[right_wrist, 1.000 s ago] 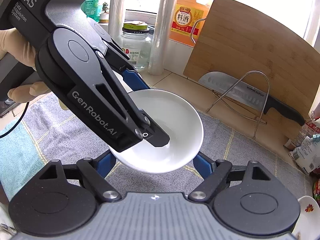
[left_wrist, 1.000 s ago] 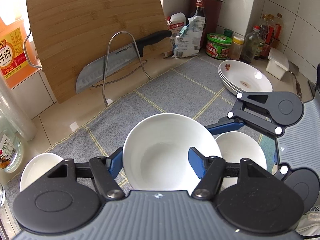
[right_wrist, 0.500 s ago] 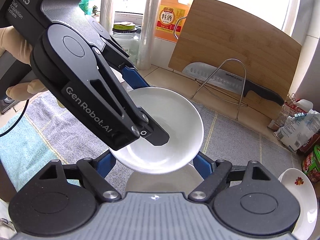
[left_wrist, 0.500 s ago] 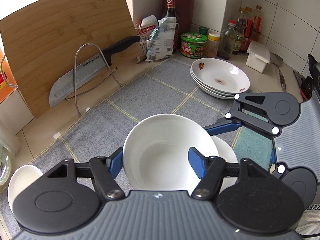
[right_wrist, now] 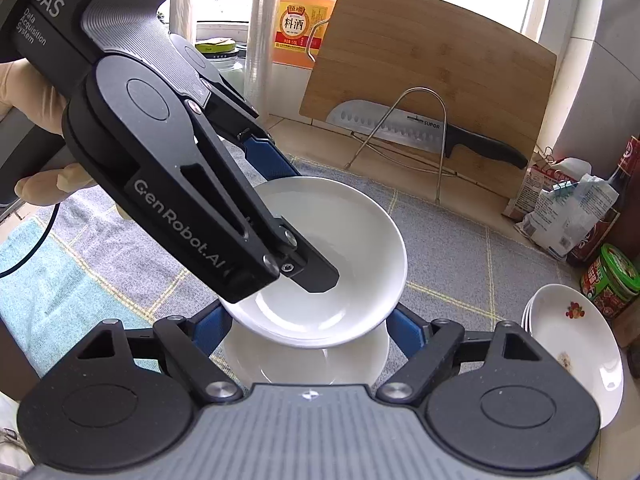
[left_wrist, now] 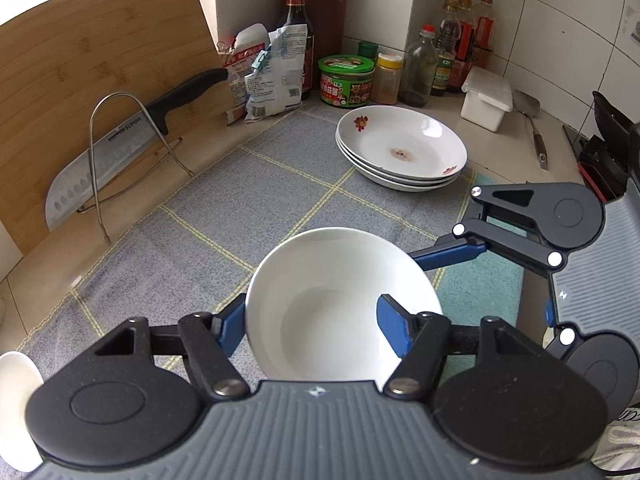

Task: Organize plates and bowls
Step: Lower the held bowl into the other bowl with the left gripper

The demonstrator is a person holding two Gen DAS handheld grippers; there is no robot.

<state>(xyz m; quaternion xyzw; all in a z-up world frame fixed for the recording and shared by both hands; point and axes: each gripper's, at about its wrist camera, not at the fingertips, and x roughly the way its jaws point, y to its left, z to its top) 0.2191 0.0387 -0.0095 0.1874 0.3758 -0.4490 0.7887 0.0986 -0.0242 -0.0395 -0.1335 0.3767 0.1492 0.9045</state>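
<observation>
My left gripper (left_wrist: 311, 324) is shut on a white bowl (left_wrist: 332, 292), one finger outside its wall and one inside. In the right wrist view that bowl (right_wrist: 352, 248) hangs tilted, with the left gripper's black finger (right_wrist: 314, 276) inside it. Just beneath it sits a second white bowl (right_wrist: 304, 360), and my right gripper (right_wrist: 308, 332) is shut on it, a blue finger at each side. The upper bowl hides the lower one in the left wrist view, where one blue right finger (left_wrist: 452, 252) shows. A stack of flowered plates (left_wrist: 404, 148) (right_wrist: 576, 344) rests on the grey mat (left_wrist: 240, 208).
A small white bowl (left_wrist: 16, 400) sits at the left edge. A bamboo cutting board (left_wrist: 92, 80), a cleaver (left_wrist: 120, 148) and a wire rack (left_wrist: 100, 152) stand at the back. Bottles, a green-lidded jar (left_wrist: 346, 80) and a white box (left_wrist: 486, 98) line the tiled corner. A gloved hand (right_wrist: 24, 92) holds the left gripper.
Both grippers have carried their bowls rightwards across the mat, nearer the plate stack. The upper bowl now covers the lower one in the left wrist view.
</observation>
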